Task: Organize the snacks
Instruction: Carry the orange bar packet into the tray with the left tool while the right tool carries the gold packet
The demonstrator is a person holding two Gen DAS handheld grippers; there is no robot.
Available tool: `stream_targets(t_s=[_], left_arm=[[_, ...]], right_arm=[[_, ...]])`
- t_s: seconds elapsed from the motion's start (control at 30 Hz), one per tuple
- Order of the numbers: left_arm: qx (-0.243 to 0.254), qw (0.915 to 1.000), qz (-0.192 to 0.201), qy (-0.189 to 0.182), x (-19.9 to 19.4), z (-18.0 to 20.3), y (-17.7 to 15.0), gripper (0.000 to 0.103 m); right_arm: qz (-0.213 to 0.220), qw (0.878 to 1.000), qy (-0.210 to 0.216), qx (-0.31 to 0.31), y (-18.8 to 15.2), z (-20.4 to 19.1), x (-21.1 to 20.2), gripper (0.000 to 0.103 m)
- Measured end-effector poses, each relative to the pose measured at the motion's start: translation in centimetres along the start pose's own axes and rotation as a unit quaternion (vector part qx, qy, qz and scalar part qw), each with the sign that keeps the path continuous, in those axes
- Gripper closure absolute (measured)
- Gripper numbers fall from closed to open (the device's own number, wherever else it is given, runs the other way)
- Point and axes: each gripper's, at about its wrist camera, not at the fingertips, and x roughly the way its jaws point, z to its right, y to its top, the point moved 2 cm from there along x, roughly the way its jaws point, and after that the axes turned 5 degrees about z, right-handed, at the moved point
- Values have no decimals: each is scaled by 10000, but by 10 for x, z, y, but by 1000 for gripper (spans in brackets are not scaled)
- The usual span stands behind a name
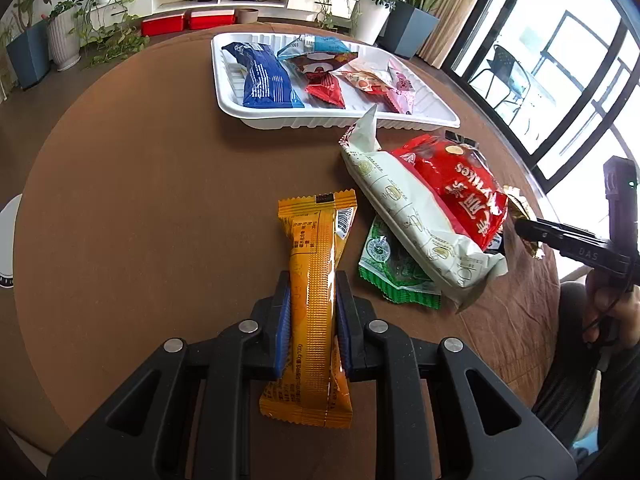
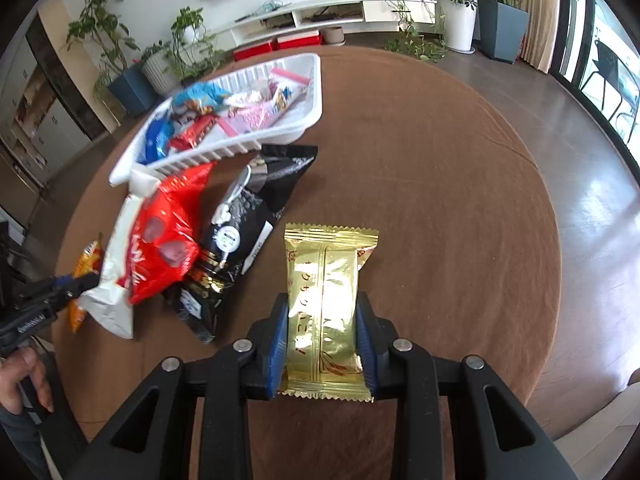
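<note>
In the left wrist view my left gripper (image 1: 313, 284) is shut on a long orange snack packet (image 1: 316, 240), its blue pads pressing the packet's sides above the brown round table (image 1: 160, 200). In the right wrist view my right gripper (image 2: 322, 304) is shut on a gold foil packet (image 2: 328, 256) held lengthwise between its pads. A white ribbed tray (image 1: 320, 120) at the far side holds several wrapped snacks, among them a blue packet (image 1: 264, 80). Between the grippers lie a red bag (image 1: 460, 188), a white bag (image 1: 408, 216), a green packet (image 1: 384, 256) and a black bag (image 2: 248, 224).
The pile of bags sits just in front of the tray (image 2: 208, 156). A white round object (image 1: 8, 240) shows at the table's left edge. Potted plants, a low white shelf and red boxes stand on the floor beyond. Windows run along the right.
</note>
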Motion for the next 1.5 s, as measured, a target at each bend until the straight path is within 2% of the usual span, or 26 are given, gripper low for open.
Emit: stream_targets(t_s=[0.2, 0.43, 0.67, 0.77, 0.93, 1.1, 1.37, 1.5], left_arm=[[-83, 9998, 143, -137, -11, 5, 3, 85], [-232, 9988, 349, -260, -26, -2, 21, 85], [-252, 9972, 674, -183, -39, -20, 77, 85], [-254, 9962, 804, -205, -38, -22, 108, 85], [-110, 9955, 908, -262, -26, -9, 159, 85], [9, 9957, 867, -324, 0, 9, 191, 85], [244, 9966, 710, -344, 48, 32, 211, 85], [187, 9977, 579, -300, 72, 27, 213, 85]], right_arm=[[152, 9988, 444, 115, 2, -6, -21, 70], [250, 9974, 516, 439, 13, 11, -23, 70], [684, 9930, 278, 919, 63, 56, -34, 70], [839, 9917, 232, 947, 91, 61, -34, 70], [1150, 9911, 503, 451, 142, 24, -31, 70], [1133, 9900, 838, 14, 181, -29, -7, 70], [816, 9912, 999, -305, 197, -73, 34, 70], [616, 9925, 947, -475, 200, -87, 56, 70]])
